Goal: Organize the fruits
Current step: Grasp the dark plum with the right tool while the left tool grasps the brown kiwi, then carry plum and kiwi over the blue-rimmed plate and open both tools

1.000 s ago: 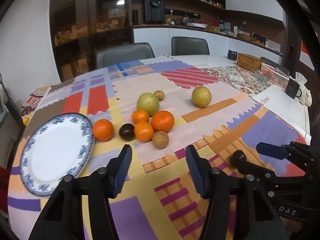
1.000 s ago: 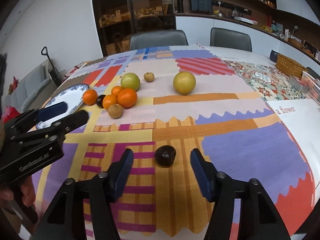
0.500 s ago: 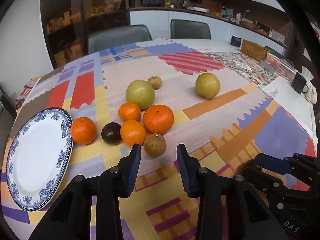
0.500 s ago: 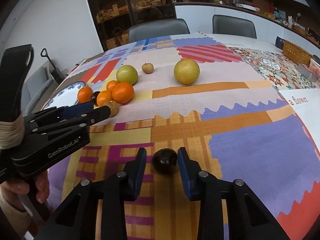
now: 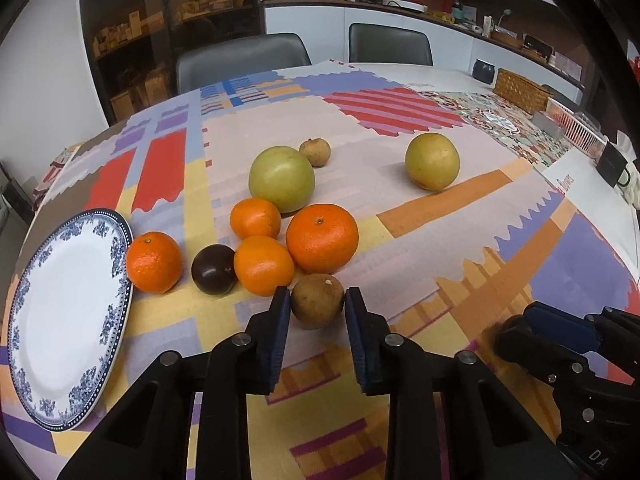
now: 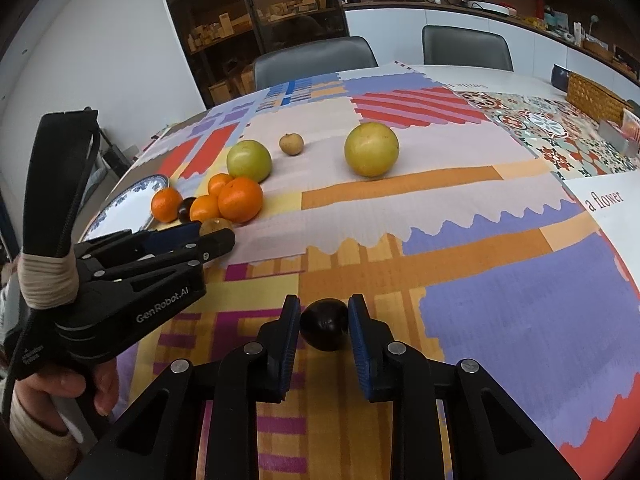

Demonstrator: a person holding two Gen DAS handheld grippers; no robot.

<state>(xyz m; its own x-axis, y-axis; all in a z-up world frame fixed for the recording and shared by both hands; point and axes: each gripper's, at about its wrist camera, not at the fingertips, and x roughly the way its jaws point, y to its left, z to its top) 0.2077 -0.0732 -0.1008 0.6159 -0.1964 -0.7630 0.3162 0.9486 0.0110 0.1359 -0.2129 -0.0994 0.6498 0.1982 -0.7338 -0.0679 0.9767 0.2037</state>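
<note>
My left gripper (image 5: 316, 312) is shut on a brown round fruit (image 5: 317, 305) that rests on the patchwork tablecloth. Beside it lie several oranges (image 5: 322, 238), a dark plum-like fruit (image 5: 213, 269), a green apple (image 5: 281, 179), a small brown fruit (image 5: 315, 151) and a yellow pear-like fruit (image 5: 432, 161). A blue-rimmed white plate (image 5: 60, 312) lies at the left. My right gripper (image 6: 323, 322) is shut on a second dark fruit (image 6: 325, 323) on the cloth, nearer the table's front. The left gripper also shows in the right wrist view (image 6: 216, 236).
A wicker basket (image 5: 522, 90), a dark mug (image 5: 484, 72) and a white rack (image 5: 576, 128) stand at the far right of the table. Two grey chairs (image 5: 240, 60) stand behind the table. The table edge curves close at the left.
Both grippers have moved forward and closed: the left around the brown fruit, the right around the dark fruit. The other fruits have not moved.
</note>
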